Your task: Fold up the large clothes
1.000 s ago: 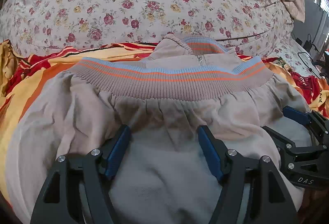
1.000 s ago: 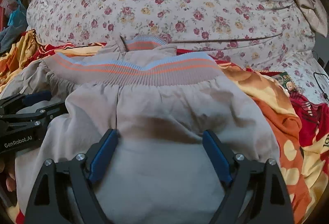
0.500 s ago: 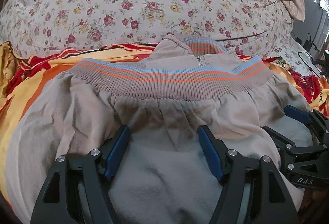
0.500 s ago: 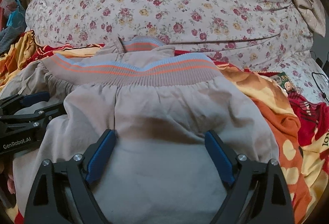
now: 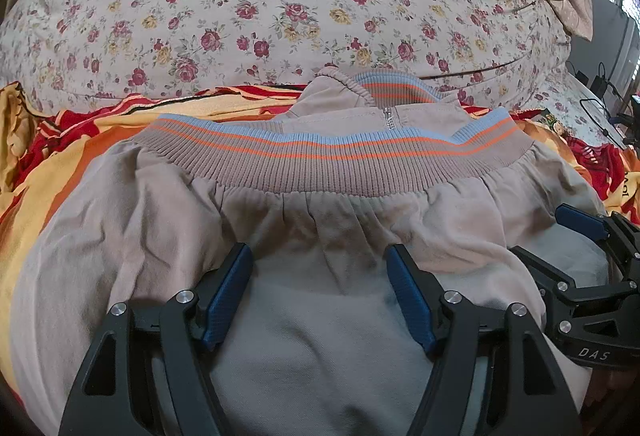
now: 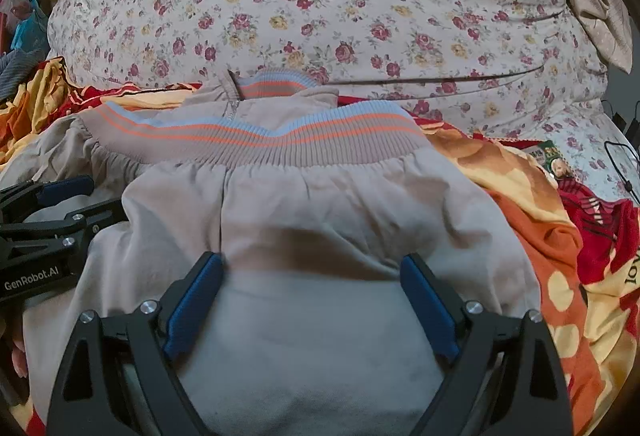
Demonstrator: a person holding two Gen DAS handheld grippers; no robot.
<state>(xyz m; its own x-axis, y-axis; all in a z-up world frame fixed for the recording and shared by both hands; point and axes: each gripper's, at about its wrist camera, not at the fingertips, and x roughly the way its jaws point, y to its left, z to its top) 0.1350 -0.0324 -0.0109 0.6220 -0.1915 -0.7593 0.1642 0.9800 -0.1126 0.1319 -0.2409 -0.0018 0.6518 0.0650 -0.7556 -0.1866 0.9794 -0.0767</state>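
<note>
— Left wrist view: what is your left gripper (image 5: 318,292) doing?

— I hold it tilted down over the beige jacket (image 5: 280,236), its blue fingers (image 5: 226,292) spread wide, tips resting on the fabric. Cloth bulges up between them, but I cannot tell whether the pads pinch it.

— And the other one?

— My right gripper (image 6: 312,300) sits just beside it, tilted down the same way. Its fingers (image 6: 192,300) stand spread too, with a rounded hump of jacket between them; again I cannot tell if they press it.

— Where does the jacket lie?

— On the bed, over an orange, red and yellow blanket (image 6: 532,203). Its ribbed hem (image 5: 332,159) with blue and orange stripes lies on the far side of my fingers, folded up toward the collar (image 5: 396,89). Beyond that lies the floral quilt (image 5: 280,7).

— Do the grippers see each other?

— Yes; each shows at the other's near edge.
</note>
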